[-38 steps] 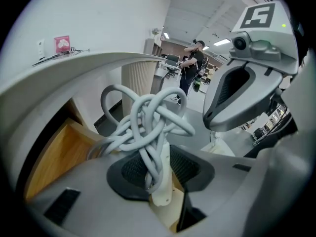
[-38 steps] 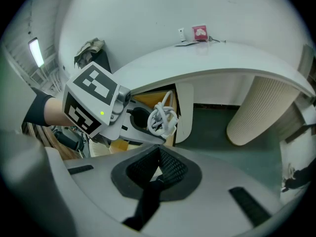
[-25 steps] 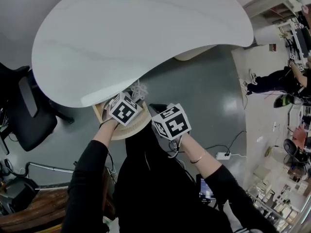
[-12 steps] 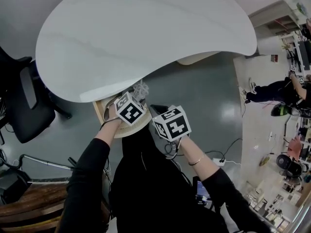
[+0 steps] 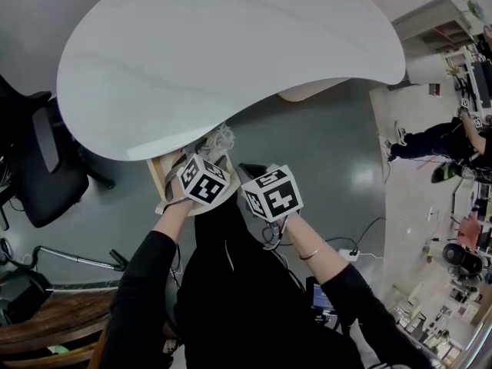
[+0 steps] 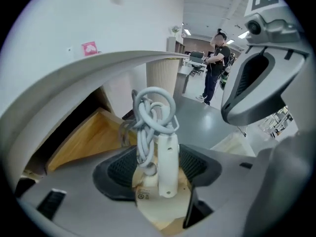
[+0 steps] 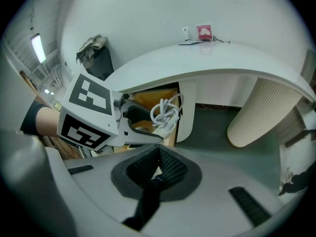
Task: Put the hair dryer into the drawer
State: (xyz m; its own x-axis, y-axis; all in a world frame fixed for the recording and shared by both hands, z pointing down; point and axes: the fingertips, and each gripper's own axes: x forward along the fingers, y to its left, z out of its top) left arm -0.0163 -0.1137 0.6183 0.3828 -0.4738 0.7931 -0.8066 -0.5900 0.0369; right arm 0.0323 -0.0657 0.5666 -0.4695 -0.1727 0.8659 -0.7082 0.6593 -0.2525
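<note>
In the left gripper view, the lower end of the hair dryer (image 6: 167, 162) is being cut off by the body of the left gripper (image 6: 160, 168) at 6 o'clock; the print on the label (image 6: 143, 195) is being rendered too small to read. In the head view, the drawer (image 5: 157, 177) is being largely covered by the table (image 5: 231, 60) at 12 o'clock; only the cord (image 5: 221, 139) is being shown above it.

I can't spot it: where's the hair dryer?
Left gripper view, centre: the hair dryer sits in the wooden drawer under the white table, between the left tongs, whose jaws have just been opening.
</note>
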